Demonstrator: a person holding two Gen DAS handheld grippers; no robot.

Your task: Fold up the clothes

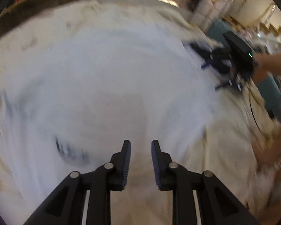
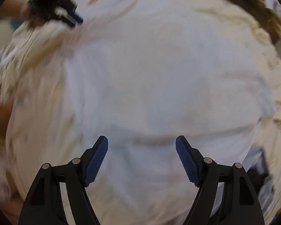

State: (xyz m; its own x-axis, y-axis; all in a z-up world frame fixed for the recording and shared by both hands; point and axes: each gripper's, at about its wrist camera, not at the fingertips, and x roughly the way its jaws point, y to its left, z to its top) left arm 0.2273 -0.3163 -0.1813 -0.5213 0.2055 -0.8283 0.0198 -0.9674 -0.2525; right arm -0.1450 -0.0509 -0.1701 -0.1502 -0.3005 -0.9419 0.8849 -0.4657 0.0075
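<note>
we look down on a cream bedcover [image 1: 224,159] that fills most of both views, rumpled and faintly patterned, though motion blur smears its detail. spread on top of it lies a white garment [image 1: 103,75], the thing we are folding; it covers the middle of the bed and shows as a broad pale sheet under both cameras [image 2: 159,84]. near its lower left in the left wrist view sits a dark printed mark [image 1: 71,151], too blurred for us to read. in the right wrist view a soft crease runs across the cloth just ahead of the fingertips.

our left gripper [image 1: 141,144] hangs over the near edge of the white garment with its two blue-padded fingers [image 1: 127,161] a narrow gap apart and nothing between them, so it is released, though only slightly spread. our right gripper [image 2: 141,140] hovers above the middle of the garment with its fingers [image 2: 97,157] spread wide and empty, plainly released.

each camera catches the other tool. from the left wrist view the right gripper appears at the right side of the garment, with a hand [image 1: 262,69] behind it. from the right wrist view the left gripper shows at the upper left, over the bedcover's edge.

a dark item [image 2: 258,168] lies at the lower right of the right wrist view; we cannot tell what it is.
</note>
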